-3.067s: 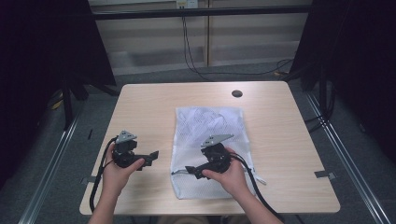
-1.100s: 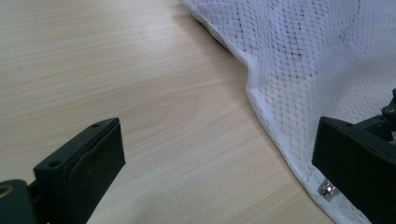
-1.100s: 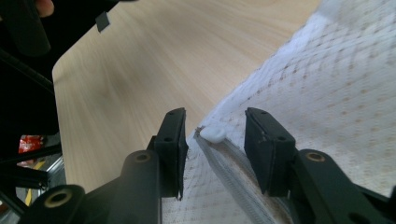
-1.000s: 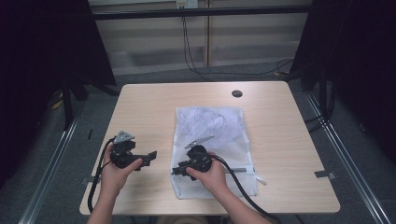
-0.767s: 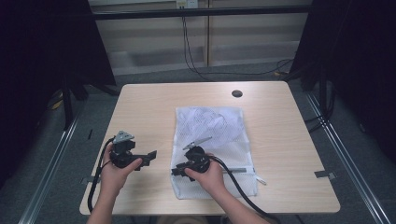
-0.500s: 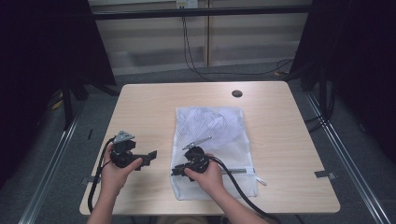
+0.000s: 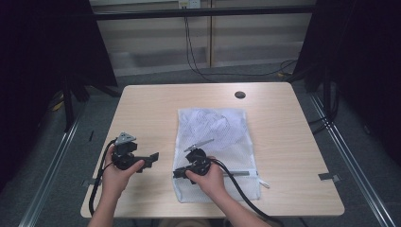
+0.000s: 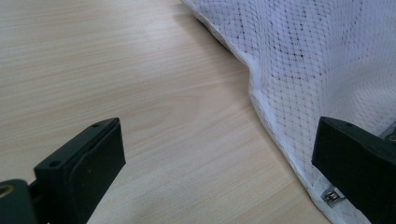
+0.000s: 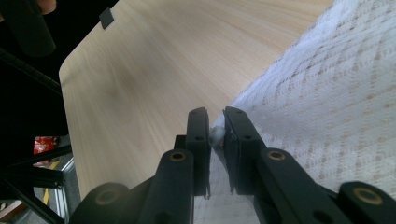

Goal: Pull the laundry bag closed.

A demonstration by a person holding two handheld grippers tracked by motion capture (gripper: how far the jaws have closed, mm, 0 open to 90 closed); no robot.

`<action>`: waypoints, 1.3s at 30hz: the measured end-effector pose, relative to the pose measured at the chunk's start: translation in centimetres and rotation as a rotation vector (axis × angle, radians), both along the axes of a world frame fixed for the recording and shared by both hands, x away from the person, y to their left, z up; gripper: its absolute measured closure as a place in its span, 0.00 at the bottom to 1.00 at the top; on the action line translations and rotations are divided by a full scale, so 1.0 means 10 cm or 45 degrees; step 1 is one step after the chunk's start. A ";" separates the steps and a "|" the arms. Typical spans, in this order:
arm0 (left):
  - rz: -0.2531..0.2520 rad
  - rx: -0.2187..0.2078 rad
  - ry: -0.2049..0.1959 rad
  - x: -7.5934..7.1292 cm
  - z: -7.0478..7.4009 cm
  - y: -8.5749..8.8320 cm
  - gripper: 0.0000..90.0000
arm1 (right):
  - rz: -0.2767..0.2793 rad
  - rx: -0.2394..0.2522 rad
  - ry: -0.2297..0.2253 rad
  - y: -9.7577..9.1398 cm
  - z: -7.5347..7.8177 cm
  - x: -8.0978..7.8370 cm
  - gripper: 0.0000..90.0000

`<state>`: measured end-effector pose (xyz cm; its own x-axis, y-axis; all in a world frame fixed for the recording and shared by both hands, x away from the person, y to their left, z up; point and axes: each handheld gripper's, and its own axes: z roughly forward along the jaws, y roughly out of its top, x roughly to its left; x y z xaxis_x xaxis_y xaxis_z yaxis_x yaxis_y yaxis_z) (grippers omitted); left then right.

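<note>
A white mesh laundry bag (image 7: 215, 137) lies flat on the middle of the wooden table (image 7: 151, 109), with a zipper (image 7: 243, 173) near its front end. My right gripper (image 7: 178, 172) is at the bag's front left edge and is shut on that edge; in the right gripper view a small pinch of white mesh (image 9: 216, 135) sits between the nearly closed jaws. My left gripper (image 7: 153, 157) hovers to the left of the bag, open, with bare wood between its fingers (image 8: 88, 158). The bag's edge (image 8: 261, 102) lies just ahead of it.
A dark round hole (image 7: 239, 94) is set in the table's far side. Cables trail from both grippers over the front edge. Metal rails run along the floor at both sides, and the table's left edge (image 9: 70, 107) drops to the floor.
My right gripper has slid left across the bag's front part to its left edge and closed on the mesh. The left gripper has stayed put.
</note>
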<state>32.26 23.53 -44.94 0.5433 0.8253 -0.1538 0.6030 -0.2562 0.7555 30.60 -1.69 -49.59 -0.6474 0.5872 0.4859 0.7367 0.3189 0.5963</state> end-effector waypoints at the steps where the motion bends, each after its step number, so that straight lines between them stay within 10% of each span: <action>1: -0.005 0.009 0.001 0.00 0.00 0.01 0.02 | -0.001 0.000 -0.001 0.01 -0.01 0.00 0.89; 39: -0.111 -0.166 0.082 -0.03 -0.02 -0.08 0.02 | -0.087 0.121 0.005 -0.33 0.23 0.02 0.97</action>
<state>31.98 22.71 -45.13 0.5976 0.7464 -0.2928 0.6307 -0.2122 0.7464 30.85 -4.97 -47.29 -0.6055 0.5807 0.5441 0.7572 0.2101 0.6184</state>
